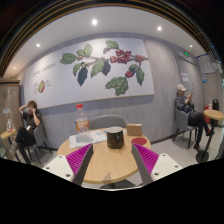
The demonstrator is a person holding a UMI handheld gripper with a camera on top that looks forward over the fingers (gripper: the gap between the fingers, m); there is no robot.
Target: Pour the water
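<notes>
A dark cup (114,138) stands on the far side of a round wooden table (110,165), just beyond my fingers and midway between them. A clear cup with an orange top (82,122) stands at the table's far left. A small brown box (134,129) sits at the far right. My gripper (112,160) is open over the table, its magenta pads spread wide at the left (80,158) and right (145,158). Only bare tabletop lies between the fingers.
A grey chair back (105,122) stands behind the table. A person (30,125) sits at a table on the left, another person (185,105) sits on the right. A leaf mural (100,68) covers the back wall.
</notes>
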